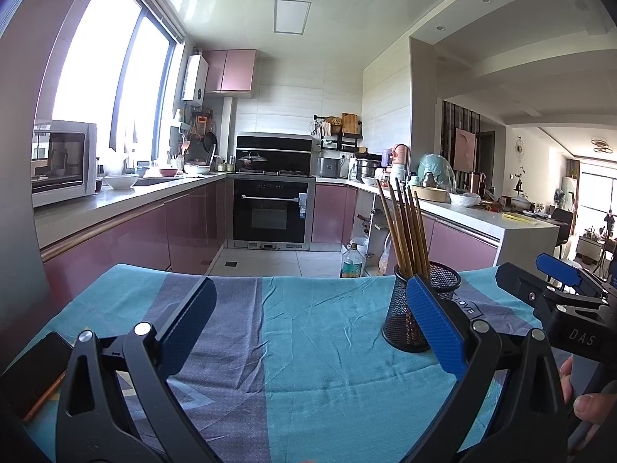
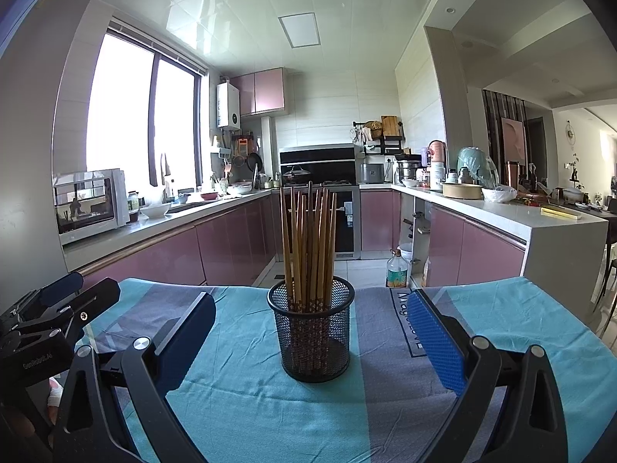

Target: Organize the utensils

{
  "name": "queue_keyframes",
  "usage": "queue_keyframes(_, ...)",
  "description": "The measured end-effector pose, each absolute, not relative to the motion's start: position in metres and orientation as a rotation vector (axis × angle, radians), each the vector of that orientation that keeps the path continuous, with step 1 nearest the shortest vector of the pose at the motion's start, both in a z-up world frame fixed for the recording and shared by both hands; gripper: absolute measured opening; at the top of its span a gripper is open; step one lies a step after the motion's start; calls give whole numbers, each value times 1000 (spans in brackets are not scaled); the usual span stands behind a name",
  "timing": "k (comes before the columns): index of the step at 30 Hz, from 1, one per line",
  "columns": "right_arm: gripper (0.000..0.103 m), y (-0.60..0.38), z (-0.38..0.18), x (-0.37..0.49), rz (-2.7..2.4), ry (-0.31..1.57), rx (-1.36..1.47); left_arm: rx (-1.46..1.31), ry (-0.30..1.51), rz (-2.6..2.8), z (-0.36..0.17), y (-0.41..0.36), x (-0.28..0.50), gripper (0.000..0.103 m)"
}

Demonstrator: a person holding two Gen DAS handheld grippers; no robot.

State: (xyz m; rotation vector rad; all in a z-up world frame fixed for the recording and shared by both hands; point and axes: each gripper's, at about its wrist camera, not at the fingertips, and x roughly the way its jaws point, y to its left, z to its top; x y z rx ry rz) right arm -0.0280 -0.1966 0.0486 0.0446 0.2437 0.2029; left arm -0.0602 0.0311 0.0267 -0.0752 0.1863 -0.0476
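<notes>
On blue striped cloth (image 2: 239, 393): mesh cup (image 2: 311, 332) upright, packed with chopsticks (image 2: 308, 243); left gripper (image 1: 308, 328) and right gripper (image 2: 311, 339) both spread wide, holding nothing.

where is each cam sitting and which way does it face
Left wrist: on the left gripper, facing the kitchen over the cloth-covered table; open jaws, the right gripper and a hand show.
Right wrist: on the right gripper, squarely facing the mesh cup of chopsticks; open jaws and the left gripper show.
Shared: cup, chopsticks, table, oven.
</notes>
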Motion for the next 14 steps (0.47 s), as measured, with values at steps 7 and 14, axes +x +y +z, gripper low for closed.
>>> queue_keyframes(7, 96, -200, 48, -27, 197, 250, 39, -83, 220, -53, 26, 35, -57, 97)
queue_keyframes(14, 96, -234, 30, -5, 124, 384, 27, -86, 333, -31, 15, 44, -35, 97)
